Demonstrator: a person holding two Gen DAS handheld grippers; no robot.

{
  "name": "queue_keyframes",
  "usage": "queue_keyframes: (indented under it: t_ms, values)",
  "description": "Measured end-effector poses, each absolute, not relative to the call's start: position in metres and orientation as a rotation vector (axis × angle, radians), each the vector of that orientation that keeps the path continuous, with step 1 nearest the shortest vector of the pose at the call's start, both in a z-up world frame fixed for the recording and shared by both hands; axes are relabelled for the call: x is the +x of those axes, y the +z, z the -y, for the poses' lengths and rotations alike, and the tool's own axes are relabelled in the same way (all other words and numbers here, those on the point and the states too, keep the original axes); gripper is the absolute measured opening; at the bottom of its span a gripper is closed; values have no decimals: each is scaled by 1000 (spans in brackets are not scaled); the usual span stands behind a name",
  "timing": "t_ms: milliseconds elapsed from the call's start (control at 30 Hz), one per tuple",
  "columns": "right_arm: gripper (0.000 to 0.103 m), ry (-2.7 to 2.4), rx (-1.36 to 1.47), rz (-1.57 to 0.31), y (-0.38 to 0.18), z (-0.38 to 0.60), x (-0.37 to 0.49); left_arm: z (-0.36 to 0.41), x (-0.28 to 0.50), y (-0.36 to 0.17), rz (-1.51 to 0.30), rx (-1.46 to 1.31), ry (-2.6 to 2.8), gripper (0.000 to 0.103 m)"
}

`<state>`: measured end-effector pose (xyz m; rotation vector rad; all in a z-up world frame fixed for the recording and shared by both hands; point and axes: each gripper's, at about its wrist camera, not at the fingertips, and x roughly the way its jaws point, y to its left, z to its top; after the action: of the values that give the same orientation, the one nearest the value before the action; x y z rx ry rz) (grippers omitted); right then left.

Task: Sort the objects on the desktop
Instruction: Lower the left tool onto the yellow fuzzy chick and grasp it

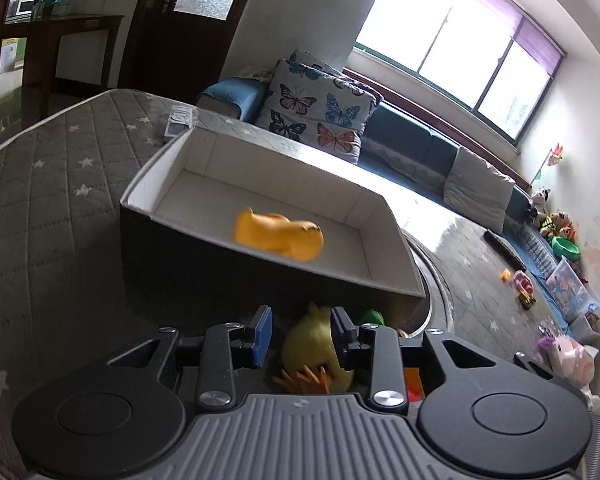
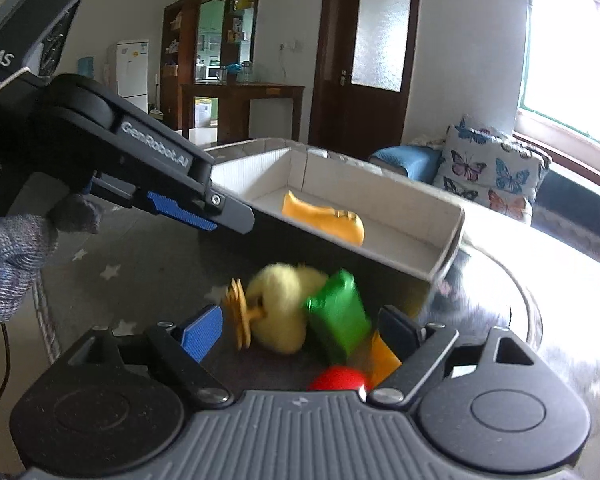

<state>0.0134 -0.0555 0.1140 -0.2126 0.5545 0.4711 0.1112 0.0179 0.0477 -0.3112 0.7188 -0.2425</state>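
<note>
A white-lined box (image 1: 284, 280) with dark outer walls stands on the table; it also shows in the right wrist view (image 2: 440, 236). An orange toy (image 1: 278, 237) lies inside it (image 2: 324, 220). My left gripper (image 1: 302, 336) is open and empty, just in front of the box, above a yellow plush duck (image 1: 312, 356). My right gripper (image 2: 300, 332) is open and empty. Between its fingers lie the yellow plush duck (image 2: 276, 308), a green block (image 2: 336, 316), a red ball (image 2: 338, 378) and an orange piece (image 2: 382, 356). The left gripper's body (image 2: 152, 152) shows in the right wrist view.
The table has a grey star-patterned cover (image 1: 60, 184) and a round edge (image 1: 436, 296). A sofa with a butterfly cushion (image 1: 316, 108) stands behind. Several toys (image 1: 520, 284) lie on the carpet at the right. A gloved hand (image 2: 16, 248) holds the left gripper.
</note>
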Motion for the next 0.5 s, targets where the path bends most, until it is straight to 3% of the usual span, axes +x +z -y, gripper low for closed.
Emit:
queue_keyframes:
  t_ms: [500]
  values:
    - [87, 486, -184, -584, 99, 55, -2, -5, 96, 32, -768, -298, -253, 34]
